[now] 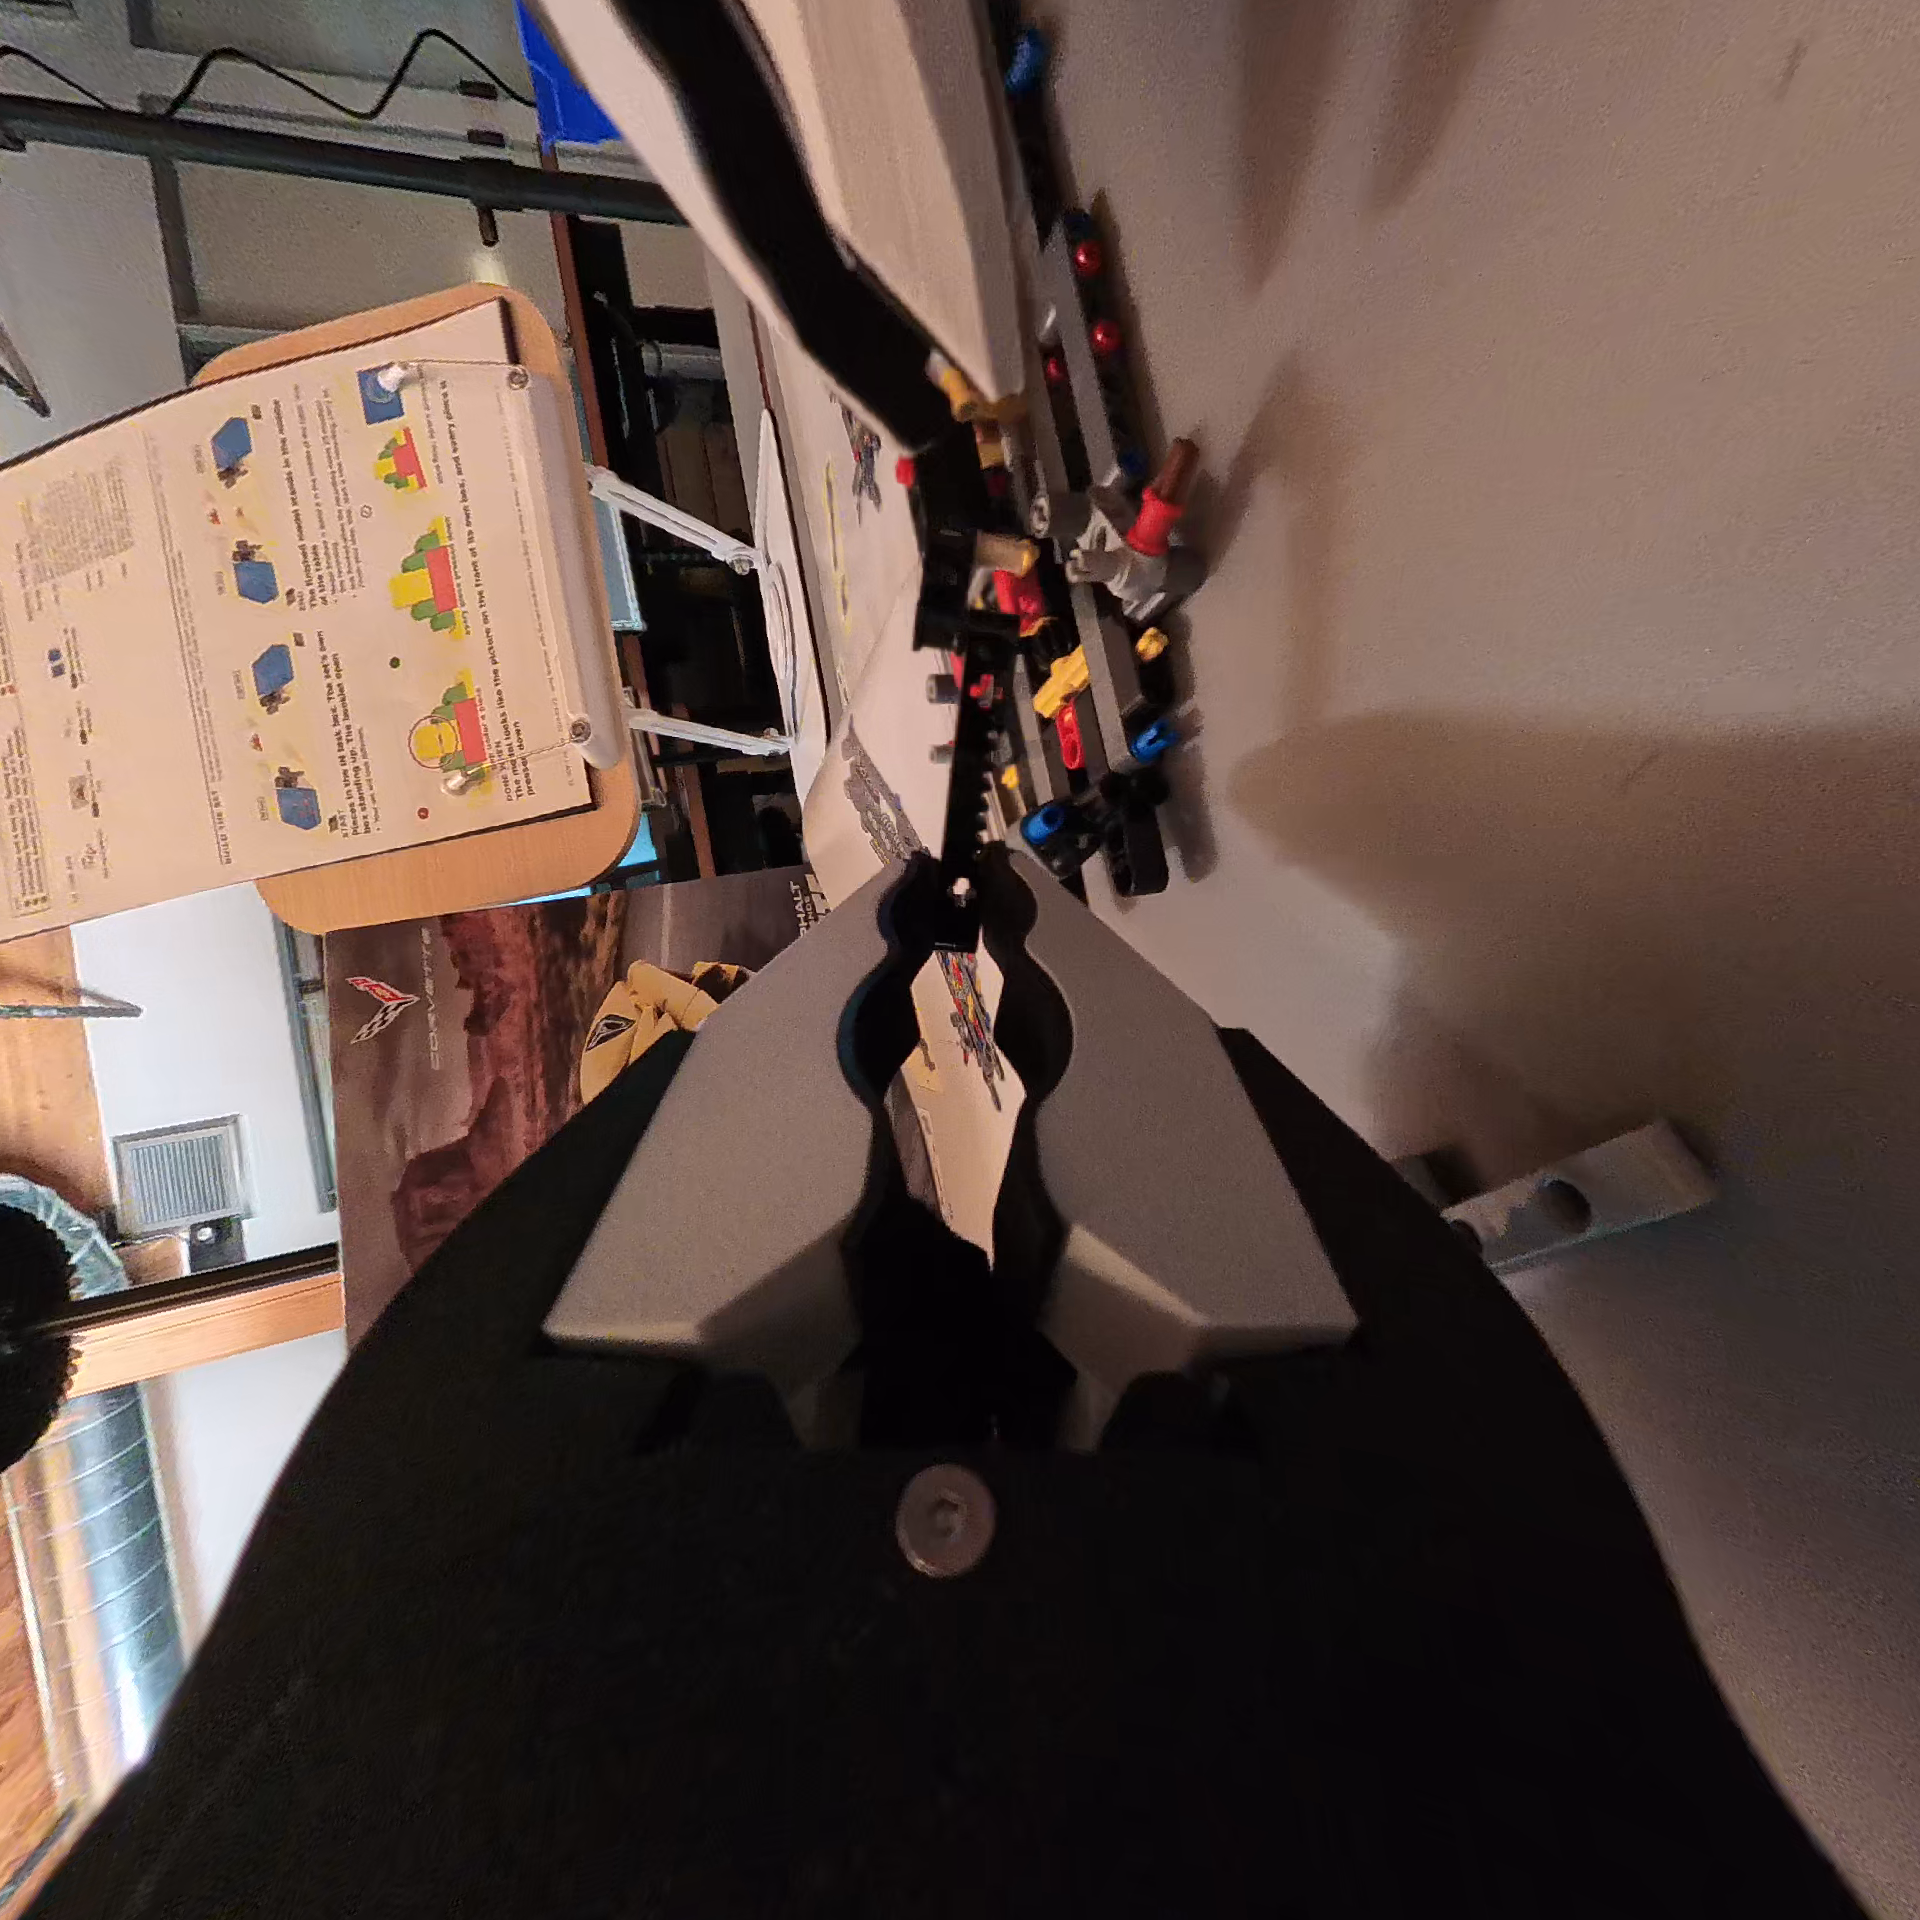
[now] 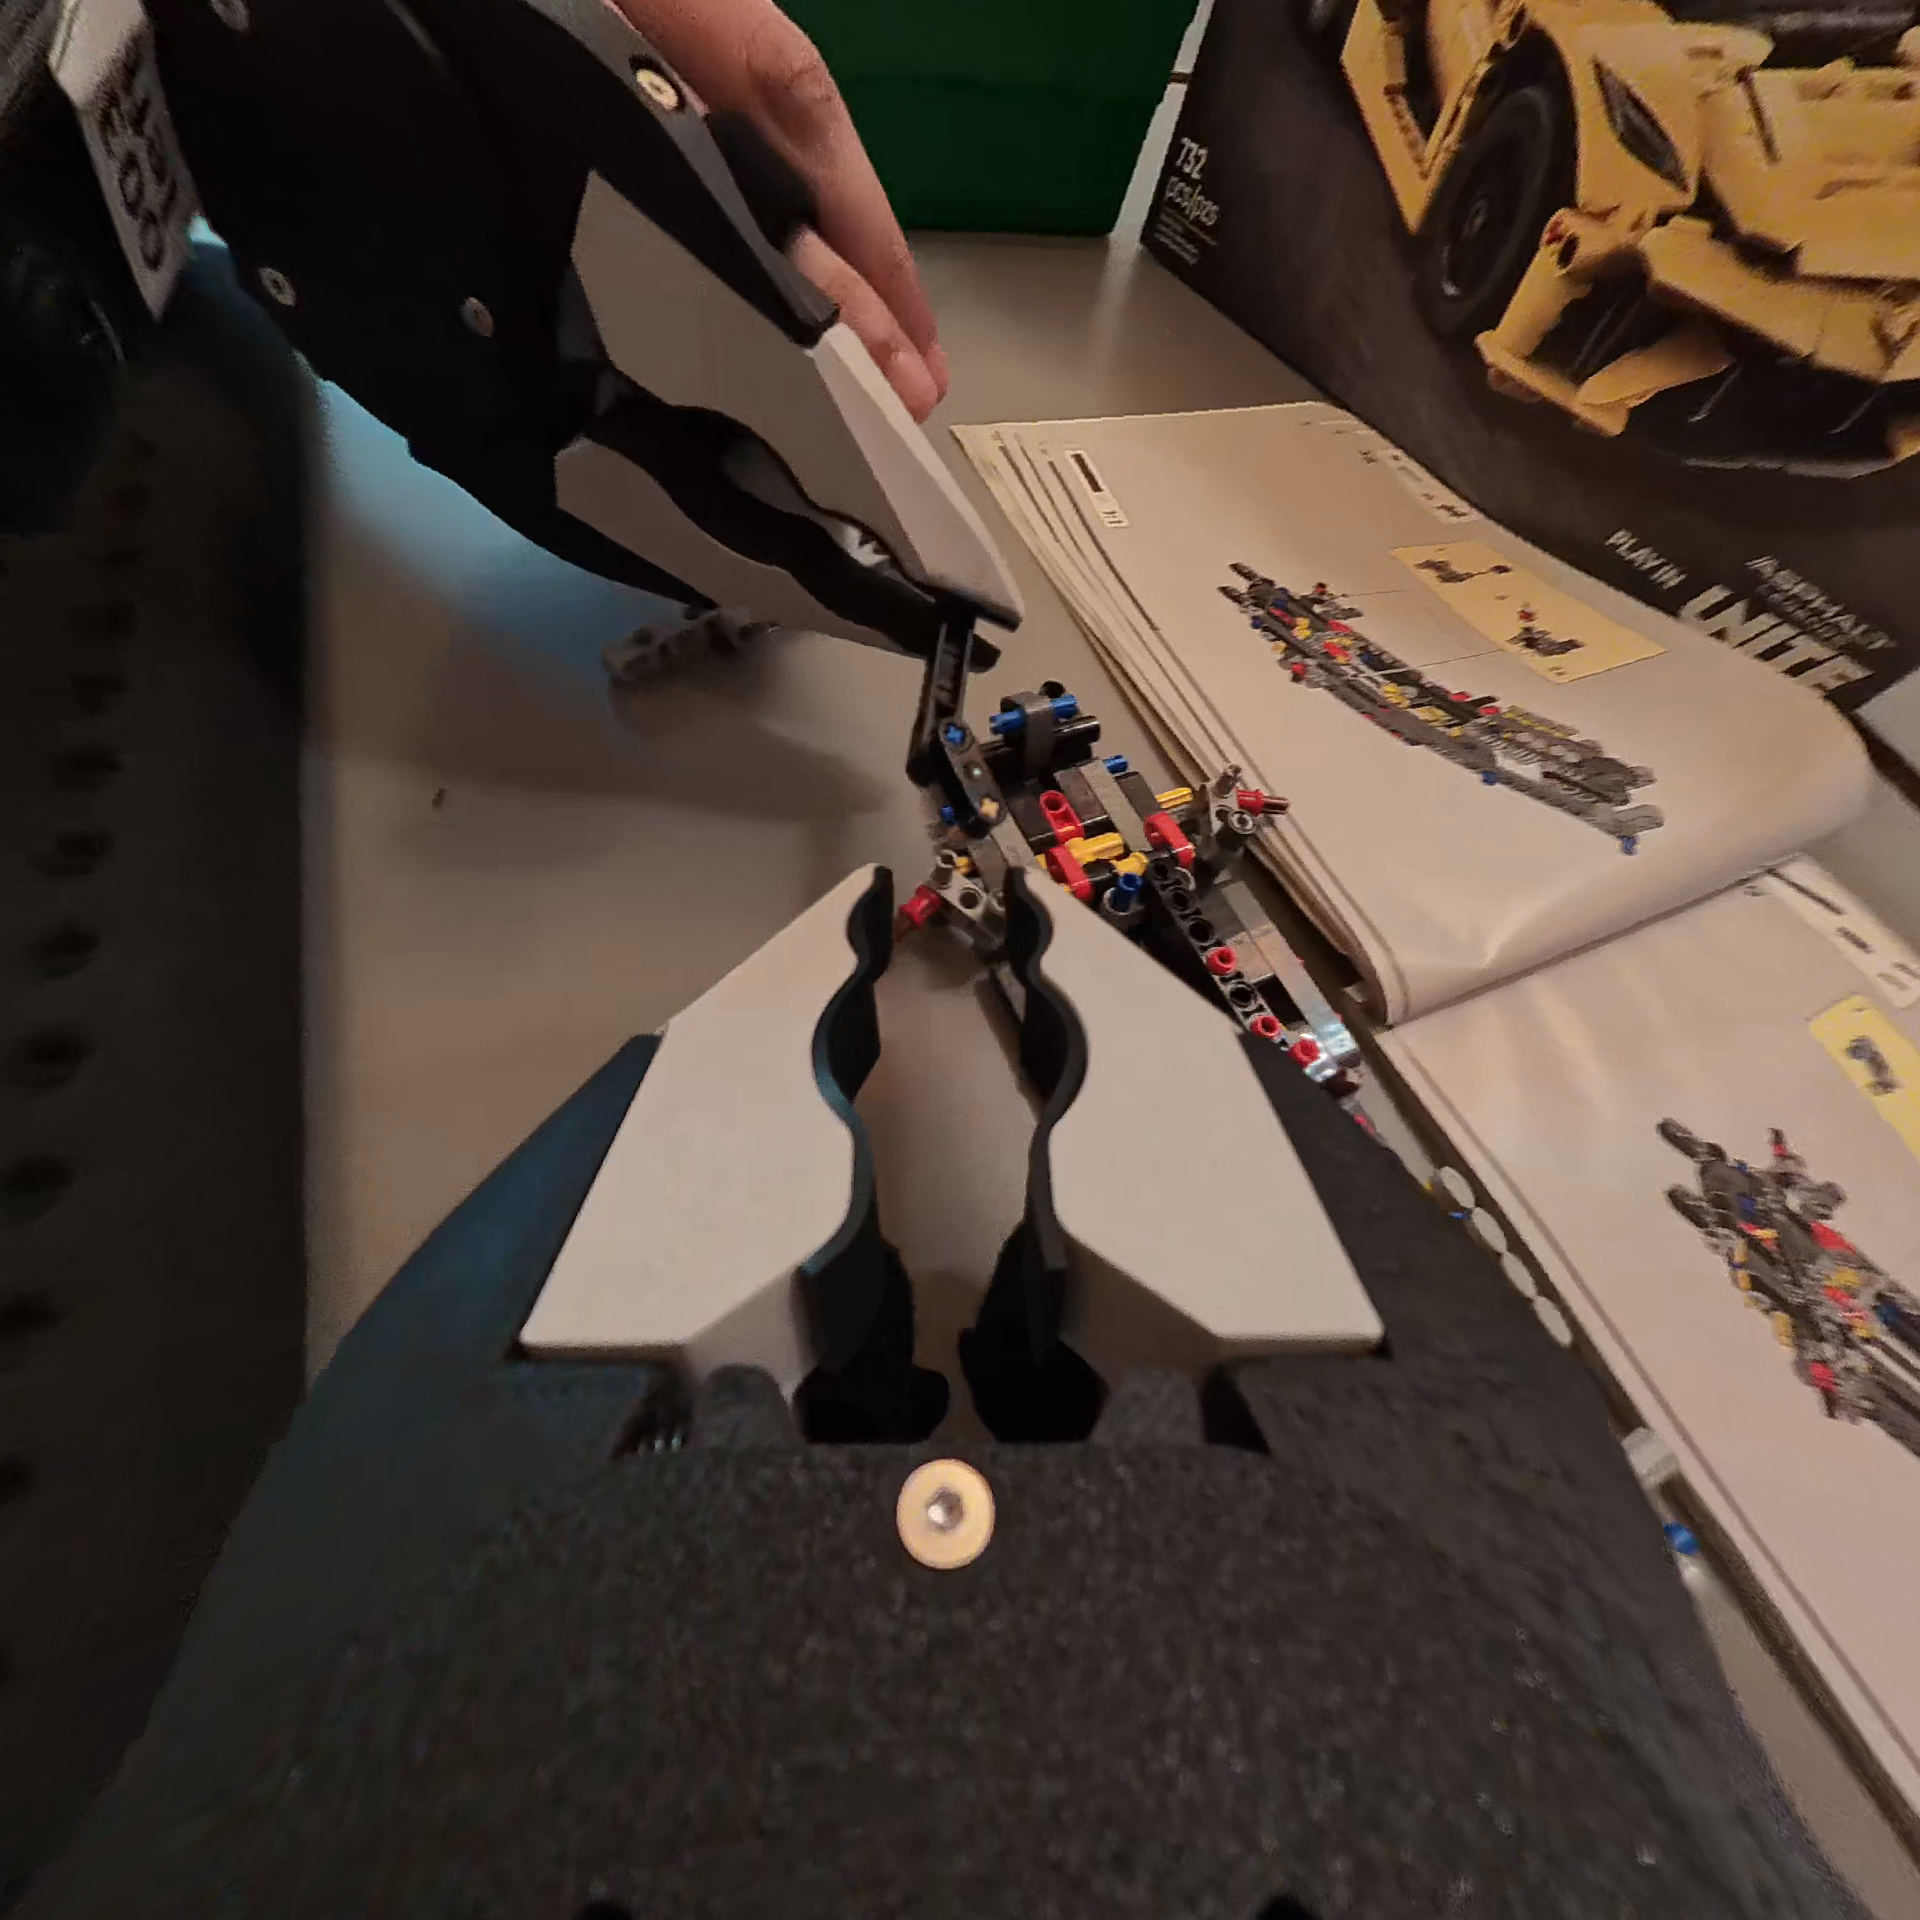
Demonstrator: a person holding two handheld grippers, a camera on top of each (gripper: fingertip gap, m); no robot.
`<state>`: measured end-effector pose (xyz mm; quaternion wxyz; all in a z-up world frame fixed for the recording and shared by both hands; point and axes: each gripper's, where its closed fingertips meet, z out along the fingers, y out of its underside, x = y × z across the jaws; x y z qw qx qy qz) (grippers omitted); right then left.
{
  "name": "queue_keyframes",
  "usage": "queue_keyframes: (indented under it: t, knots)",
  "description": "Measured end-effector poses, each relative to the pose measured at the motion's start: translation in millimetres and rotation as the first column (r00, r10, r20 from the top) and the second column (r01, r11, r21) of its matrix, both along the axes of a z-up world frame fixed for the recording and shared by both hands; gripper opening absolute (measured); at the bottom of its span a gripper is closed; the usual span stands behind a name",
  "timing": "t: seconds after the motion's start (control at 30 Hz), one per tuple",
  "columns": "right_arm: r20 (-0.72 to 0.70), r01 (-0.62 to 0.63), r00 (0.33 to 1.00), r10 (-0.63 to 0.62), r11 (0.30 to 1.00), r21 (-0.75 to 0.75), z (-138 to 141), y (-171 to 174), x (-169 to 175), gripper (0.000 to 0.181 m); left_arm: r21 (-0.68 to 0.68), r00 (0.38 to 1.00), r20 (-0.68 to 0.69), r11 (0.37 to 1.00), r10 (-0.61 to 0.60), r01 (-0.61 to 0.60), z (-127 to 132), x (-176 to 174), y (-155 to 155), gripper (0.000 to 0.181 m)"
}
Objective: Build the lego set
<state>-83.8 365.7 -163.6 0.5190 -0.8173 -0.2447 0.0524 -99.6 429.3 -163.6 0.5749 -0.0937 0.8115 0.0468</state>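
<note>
A long Technic chassis (image 2: 1101, 831) of grey and black beams with red, yellow and blue pins lies on the table; it also shows in the left wrist view (image 1: 1101, 623). My left gripper (image 1: 956, 904) is shut on one end of a thin black beam (image 1: 971, 727). The beam's other end reaches the chassis. In the right wrist view the left gripper (image 2: 961, 623) holds this beam (image 2: 951, 675) over the chassis's far end. My right gripper (image 2: 951, 904) is open, its tips on either side of a grey and red part at the chassis's near-left side.
An open instruction booklet (image 2: 1455, 675) lies right of the chassis, with the set's box (image 2: 1558, 260) behind it. A loose grey beam (image 2: 675, 644) lies on the table (image 2: 571, 935) to the left. A person's hand (image 2: 831, 208) holds the left gripper. A clipboard with a printed sheet (image 1: 312, 623) stands beyond the table. The grippers' ends are close to 7 cm from one another.
</note>
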Motion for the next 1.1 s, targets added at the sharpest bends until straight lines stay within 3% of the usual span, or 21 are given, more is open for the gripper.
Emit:
queue_keyframes:
  t: [0.4,0.53,0.7,0.8,1.1]
  knots:
    - [-0.032,0.014,0.999,-0.015,0.999,-0.037,2,3,-2,0.019,-0.012,1.000,-0.001,1.000,0.027,-0.027,1,-8,-3,0.007]
    - [-0.107,-0.123,0.987,0.120,0.992,-0.022,22,0,-26,0.016,-0.008,1.000,-0.002,1.000,-0.006,0.006,8,-20,-13,0.007]
    - [-0.123,-0.273,0.958,0.259,0.955,-0.116,16,-2,-43,0.016,0.000,1.000,-0.021,1.000,-0.023,0.023,10,-25,-16,0.007]
    - [-0.179,-0.293,0.946,0.271,0.950,-0.109,21,-2,-45,0.016,-0.013,0.999,-0.019,0.999,-0.032,0.032,13,-25,-17,0.007]
    - [-0.096,-0.284,0.956,0.275,0.954,-0.097,20,-4,-43,0.010,-0.010,0.999,-0.006,0.998,-0.054,0.054,19,-24,-25,0.006]
